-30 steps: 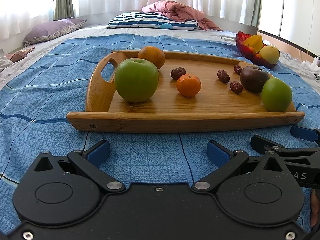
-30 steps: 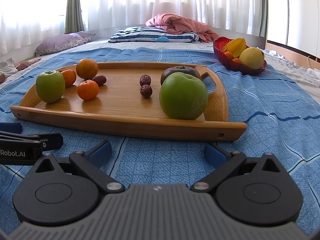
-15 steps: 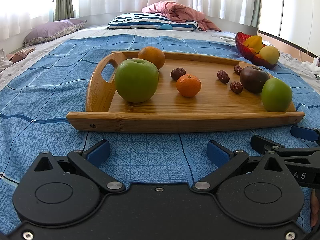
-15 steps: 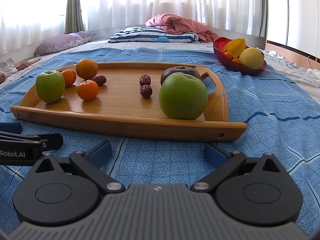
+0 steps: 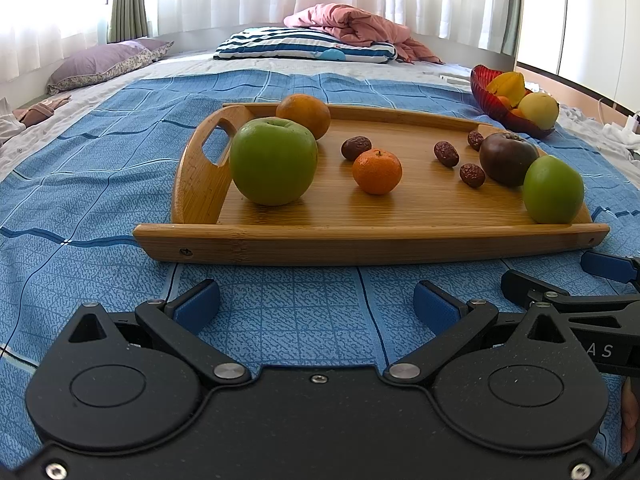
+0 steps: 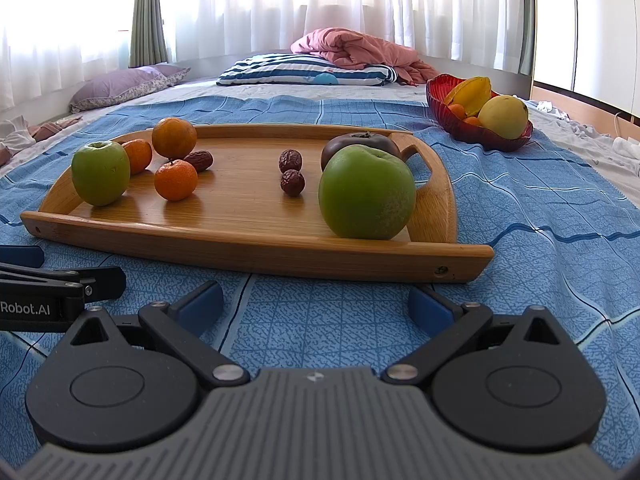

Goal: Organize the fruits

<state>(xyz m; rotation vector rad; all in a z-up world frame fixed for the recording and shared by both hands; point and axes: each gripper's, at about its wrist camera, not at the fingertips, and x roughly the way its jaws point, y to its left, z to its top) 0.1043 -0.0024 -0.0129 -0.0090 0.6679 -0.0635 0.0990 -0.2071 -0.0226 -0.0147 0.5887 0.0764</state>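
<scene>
Two green apples, glossy oranges and wrinkled brown dates lie on the bamboo tray on the blue-quilted bed. Left tongs and right tongs gape wide, empty; nothing has shifted since earlier.

Blue checked bedsheet covers bed, w/ 1 navy-striped pillow under pink blanket, purple pillow far left, white curtains behind.
</scene>
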